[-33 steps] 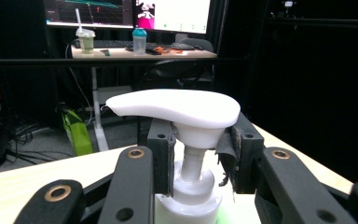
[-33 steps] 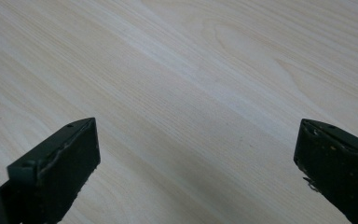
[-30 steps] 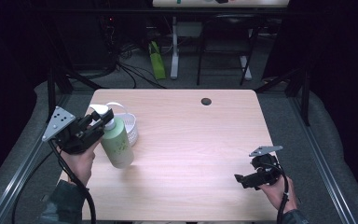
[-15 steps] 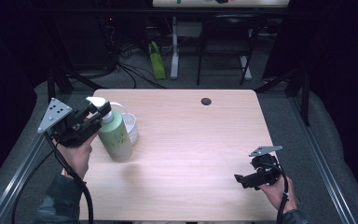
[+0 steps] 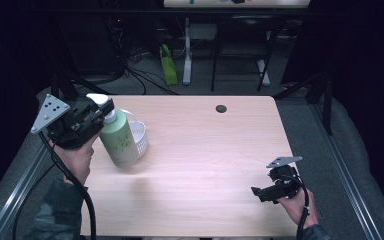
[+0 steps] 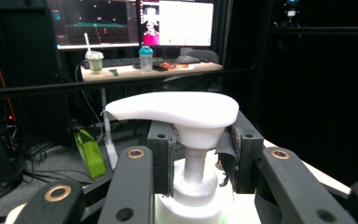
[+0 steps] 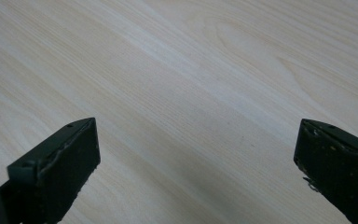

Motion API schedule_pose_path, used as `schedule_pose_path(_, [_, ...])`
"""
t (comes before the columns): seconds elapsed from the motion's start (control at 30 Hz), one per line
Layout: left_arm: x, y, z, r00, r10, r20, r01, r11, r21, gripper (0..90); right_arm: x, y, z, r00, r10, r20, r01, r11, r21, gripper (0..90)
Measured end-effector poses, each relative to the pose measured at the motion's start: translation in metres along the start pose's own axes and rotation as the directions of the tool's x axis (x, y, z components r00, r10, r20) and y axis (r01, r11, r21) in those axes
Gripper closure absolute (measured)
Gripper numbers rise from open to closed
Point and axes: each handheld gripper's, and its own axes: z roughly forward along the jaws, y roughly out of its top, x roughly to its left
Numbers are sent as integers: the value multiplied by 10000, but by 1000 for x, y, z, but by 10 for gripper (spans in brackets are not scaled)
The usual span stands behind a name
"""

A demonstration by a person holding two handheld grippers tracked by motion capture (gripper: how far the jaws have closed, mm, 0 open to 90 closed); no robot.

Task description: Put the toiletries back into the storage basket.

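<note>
A light green pump bottle (image 5: 120, 142) with a white pump head (image 5: 97, 98) hangs tilted over the left part of the wooden table (image 5: 205, 150). My left gripper (image 5: 105, 112) is shut on its neck just under the pump head. In the left gripper view the pads (image 6: 161, 149) clamp the grey neck (image 6: 193, 163) from both sides, with the pump head (image 6: 177, 109) above them. Right behind the bottle stands a small white basket (image 5: 139, 137). My right gripper (image 5: 255, 191) rests low near the table's front right, open, with bare wood between its jaws (image 7: 196, 158).
A dark round hole (image 5: 221, 108) marks the far middle of the table. Metal rails run along both table sides. On the floor behind lie cables and a green object (image 5: 168, 70). A desk with monitors and cups (image 6: 144, 58) stands farther back.
My left gripper has risen and shifted toward the far left with the bottle, which now sits higher and closer to the basket. The right gripper has stayed still.
</note>
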Motion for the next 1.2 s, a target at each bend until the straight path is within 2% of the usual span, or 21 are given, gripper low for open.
schedule_pose_path(0.4, [4,18,5,9999,125,-94,-127,9997,-201,676,0,0,0,10000,-63,-10,63,10000,-16,0])
schedule_pose_path(0.7, [7,32,8,9990,387,-233,-395,9986,-350,676,1,0,0,10000,-12,-23,12,10000,48,0])
schedule_pose_path(1.2, [19,45,20,9971,534,-550,-557,9976,-406,675,0,-1,0,10000,-7,-46,7,10000,81,0])
